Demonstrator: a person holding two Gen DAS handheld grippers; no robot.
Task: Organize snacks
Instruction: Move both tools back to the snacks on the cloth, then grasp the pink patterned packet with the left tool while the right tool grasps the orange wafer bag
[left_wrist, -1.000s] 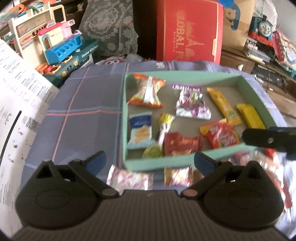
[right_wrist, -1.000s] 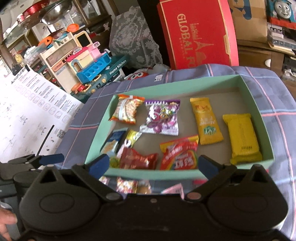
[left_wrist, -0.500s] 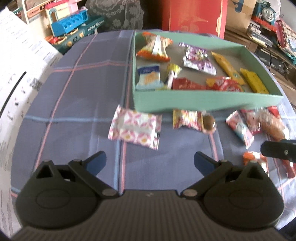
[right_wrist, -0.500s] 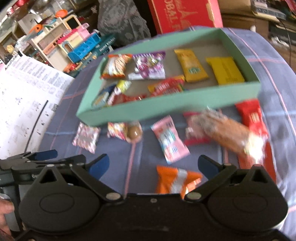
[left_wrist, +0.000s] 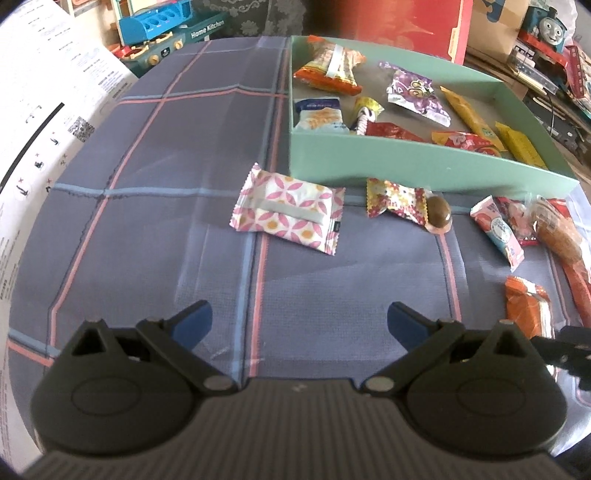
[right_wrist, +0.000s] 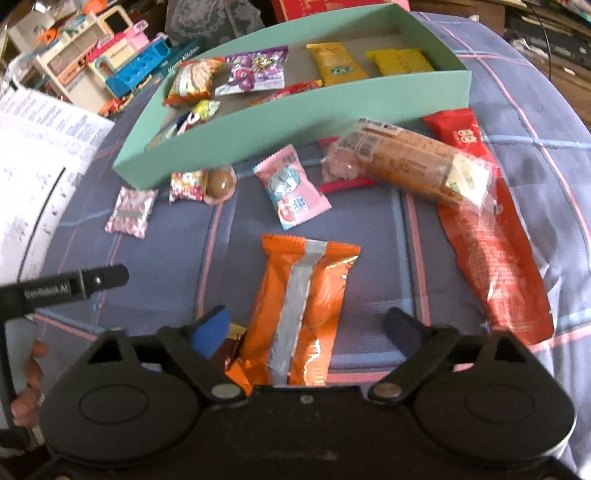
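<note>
While the left gripper (left_wrist: 299, 321) gapes, the right gripper (right_wrist: 310, 328) has lowered, fingers narrowing astride the orange packet (right_wrist: 299, 306).

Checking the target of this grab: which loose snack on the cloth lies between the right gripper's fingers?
The orange packet with the silver seam strip; it alone lies between the right gripper fingers. The other loose snacks lie farther off, near the green box.

A plaid cloth (left_wrist: 155, 206) in grey-blue with pink and blue lines fills the middle of both views. At the left edge lies a large white printed sheet (left_wrist: 40, 122) (with a small square code). In the upper left stands a toy kitchen set (right_wrist: 107, 66); a red box (left_wrist: 402, 22) and a blue toy train (left_wrist: 550, 22) sit along the top.
</note>
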